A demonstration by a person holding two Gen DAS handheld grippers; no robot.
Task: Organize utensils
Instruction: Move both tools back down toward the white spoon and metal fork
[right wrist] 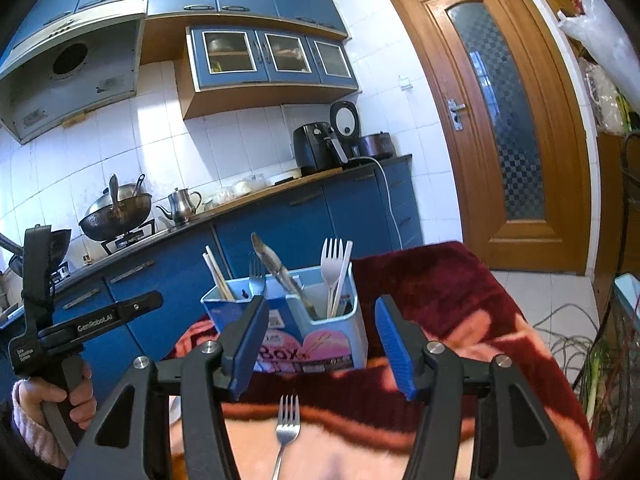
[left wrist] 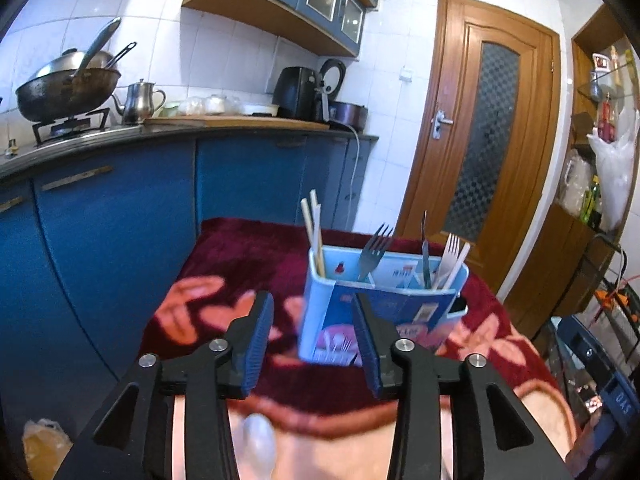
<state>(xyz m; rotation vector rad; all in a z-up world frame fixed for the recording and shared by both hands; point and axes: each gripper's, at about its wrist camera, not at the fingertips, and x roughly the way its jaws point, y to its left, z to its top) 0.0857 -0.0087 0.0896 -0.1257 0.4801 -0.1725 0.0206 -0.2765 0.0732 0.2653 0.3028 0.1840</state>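
Observation:
A light-blue utensil box (left wrist: 400,308) (right wrist: 332,340) stands on a dark red flowered cloth (left wrist: 240,256) (right wrist: 440,292). It holds chopsticks (left wrist: 314,232) (right wrist: 218,276), a metal fork (left wrist: 374,248) (right wrist: 256,280), a slanted metal utensil (left wrist: 425,256) (right wrist: 280,272) and a white plastic fork (left wrist: 450,256) (right wrist: 334,268). My left gripper (left wrist: 312,300) is open just short of the box, nothing between its pads. My right gripper (right wrist: 320,308) is open too, its jaws empty. A loose metal fork (right wrist: 286,428) lies on the cloth below it. A blurred pale spoon (left wrist: 260,436) lies under the left gripper.
A hand in a pink sleeve (right wrist: 76,396) holds the left gripper's handle at the left. Behind are blue cabinets (left wrist: 120,220), a counter with a wok (left wrist: 68,84), a kettle (left wrist: 138,102) and an air fryer (left wrist: 296,92). A wooden door (left wrist: 492,140), shelves and floor cables (right wrist: 568,344) are to the right.

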